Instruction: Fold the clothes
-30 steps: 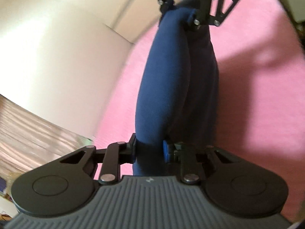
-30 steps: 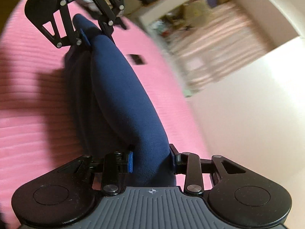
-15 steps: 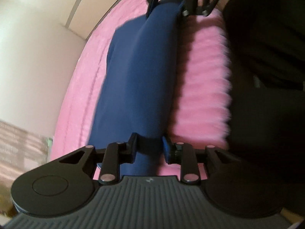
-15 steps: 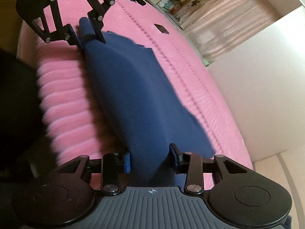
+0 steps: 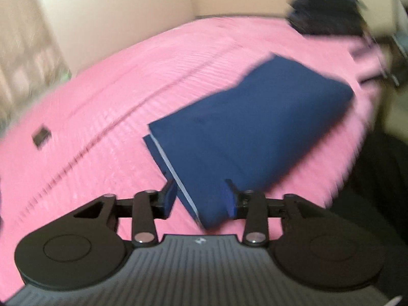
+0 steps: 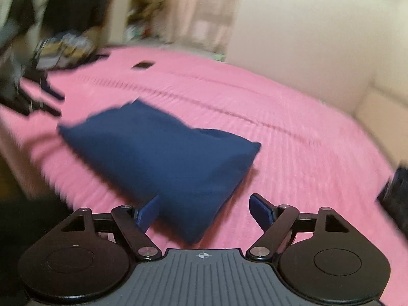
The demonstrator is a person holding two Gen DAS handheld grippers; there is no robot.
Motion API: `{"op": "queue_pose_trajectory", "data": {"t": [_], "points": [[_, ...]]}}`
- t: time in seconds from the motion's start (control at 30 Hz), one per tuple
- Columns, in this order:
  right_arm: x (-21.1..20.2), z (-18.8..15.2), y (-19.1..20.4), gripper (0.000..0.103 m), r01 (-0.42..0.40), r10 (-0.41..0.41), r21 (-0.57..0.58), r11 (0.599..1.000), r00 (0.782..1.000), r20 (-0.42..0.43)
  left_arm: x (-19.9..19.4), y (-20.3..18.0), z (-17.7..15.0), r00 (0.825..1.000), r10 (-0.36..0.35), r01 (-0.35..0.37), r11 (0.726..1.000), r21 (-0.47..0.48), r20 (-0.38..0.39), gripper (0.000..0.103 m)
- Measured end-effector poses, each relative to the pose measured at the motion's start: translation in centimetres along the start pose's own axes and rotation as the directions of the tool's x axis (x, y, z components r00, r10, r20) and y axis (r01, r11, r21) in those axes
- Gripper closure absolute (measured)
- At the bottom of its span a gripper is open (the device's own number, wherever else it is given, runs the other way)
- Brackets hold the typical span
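Note:
A folded navy garment (image 5: 250, 132) lies flat on the pink bedspread (image 5: 107, 107). My left gripper (image 5: 199, 200) is low at its near corner and its jaws are opening. The corner sits between them, and the left pad (image 5: 169, 199) stands apart from the white-edged fold. In the right wrist view the same navy garment (image 6: 163, 153) rests on the bedspread (image 6: 293, 140). My right gripper (image 6: 205, 211) is at its other end with jaws opening wide. That corner lies loose between them, close to the left pad (image 6: 149, 211).
A small dark rectangle (image 5: 40, 136) lies on the bed. A dark pile of clothes (image 5: 326, 12) sits at the far corner, and striped clothes (image 6: 63, 48) at the other end. The person's dark clothing (image 5: 382, 191) is by the bed's near edge. A pale wall runs behind the bed.
The garment, first held stretched between both grippers, has come down flat onto the bed. Both grippers rolled to level, and both sets of jaws widened off the cloth.

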State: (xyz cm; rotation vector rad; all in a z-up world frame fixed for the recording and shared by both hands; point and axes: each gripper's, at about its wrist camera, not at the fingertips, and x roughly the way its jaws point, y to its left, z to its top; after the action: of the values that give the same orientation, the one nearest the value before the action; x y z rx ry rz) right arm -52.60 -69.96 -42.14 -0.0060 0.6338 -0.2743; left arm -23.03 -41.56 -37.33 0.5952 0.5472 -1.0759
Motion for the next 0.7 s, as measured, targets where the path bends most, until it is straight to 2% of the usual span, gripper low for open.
{"op": "queue_pose_trajectory", "data": {"t": [0.1,0.23,0.4,0.5,0.53,0.57,0.63,0.7], "points": [[1.6,1.8,-3.1,0.024,-0.042,0.041,0.189,0.981,0.999,0.010,2.2,3.5,2.3,1.000,-0.019,0.020,0.993,-0.113,0.009,0.064],[4.4,3.5,-6.9,0.025,-0.099,0.095,0.398,0.912,0.995,0.030,6.9,6.7,5.4,1.000,-0.026,0.026,0.986,-0.164,0.001,0.061],[8.0,5.2,-9.6,0.025,-0.144,0.145,0.509,0.849,0.989,0.039,13.2,9.4,7.5,0.999,-0.027,0.018,0.983,-0.182,-0.047,0.061],[9.5,5.6,-11.0,0.025,-0.158,0.154,0.554,0.817,0.987,0.053,14.9,10.4,7.9,0.996,-0.072,0.060,0.979,-0.194,-0.058,0.063],[10.0,5.6,-11.5,0.026,-0.166,0.160,0.573,0.802,0.985,0.062,15.1,10.5,8.0,0.994,-0.094,0.081,0.979,-0.187,-0.059,0.067],[10.3,5.6,-12.0,0.033,-0.176,0.169,0.593,0.786,0.983,0.068,15.3,10.6,8.0,0.992,-0.113,0.101,0.978,-0.180,-0.058,0.068],[11.3,5.3,-12.3,0.049,-0.178,0.177,0.621,0.764,0.982,0.064,15.2,10.5,7.9,0.989,-0.134,0.124,0.980,-0.158,-0.056,0.091],[11.7,5.1,-12.6,0.073,-0.155,0.164,0.632,0.759,0.985,0.045,14.7,10.3,7.8,0.989,-0.138,0.130,0.982,-0.133,-0.050,0.097]]}}
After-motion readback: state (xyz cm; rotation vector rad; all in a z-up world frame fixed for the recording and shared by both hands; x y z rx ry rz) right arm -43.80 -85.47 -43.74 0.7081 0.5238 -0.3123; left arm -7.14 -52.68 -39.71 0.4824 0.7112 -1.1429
